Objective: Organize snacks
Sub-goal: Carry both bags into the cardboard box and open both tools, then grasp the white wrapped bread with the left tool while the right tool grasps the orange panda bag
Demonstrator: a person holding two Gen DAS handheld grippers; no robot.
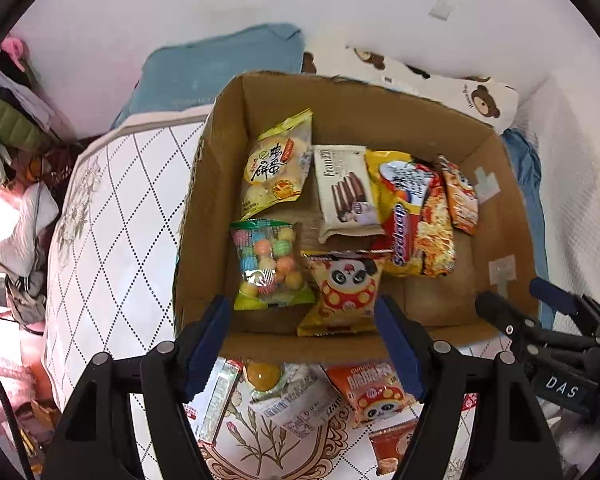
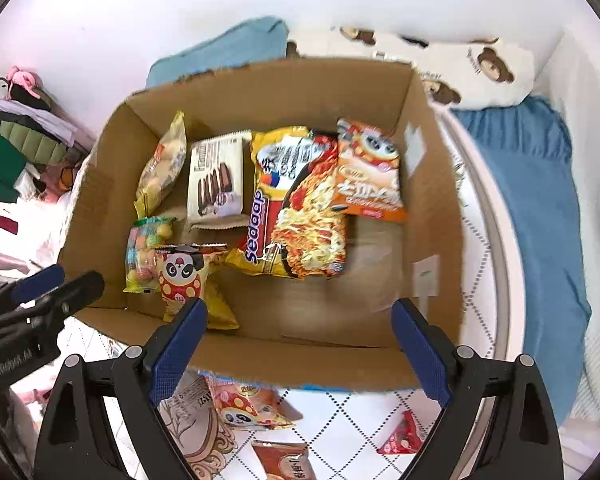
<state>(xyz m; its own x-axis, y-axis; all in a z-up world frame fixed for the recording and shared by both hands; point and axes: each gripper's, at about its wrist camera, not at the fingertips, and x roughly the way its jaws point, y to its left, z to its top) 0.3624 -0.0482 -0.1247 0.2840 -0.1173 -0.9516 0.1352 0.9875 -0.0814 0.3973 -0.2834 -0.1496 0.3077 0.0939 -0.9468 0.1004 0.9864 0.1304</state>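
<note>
Inside the cardboard box [image 2: 260, 92] on the quilted mattress [image 1: 112, 216], from left to right, are seen a yellow bun packet [image 1: 278, 164] above a candy-ball bag [image 1: 270, 264], a wafer pack [image 1: 346, 194] above a panda snack bag [image 1: 346, 288], a Sedaap noodle packet [image 1: 414, 216] and an orange biscuit pouch [image 2: 370, 172]. The left gripper [image 1: 304, 344] is held half open and empty, the right gripper [image 2: 300, 350] wide and empty, both above the box's near wall. More snack packets [image 1: 374, 394] are left on the mattress in front.

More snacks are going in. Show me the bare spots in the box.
Bare floor of the box: the near right corner, between the noodle pack, the right wall and the near wall. Crowded: the left half, with the panda bag against the candy bag.
</note>
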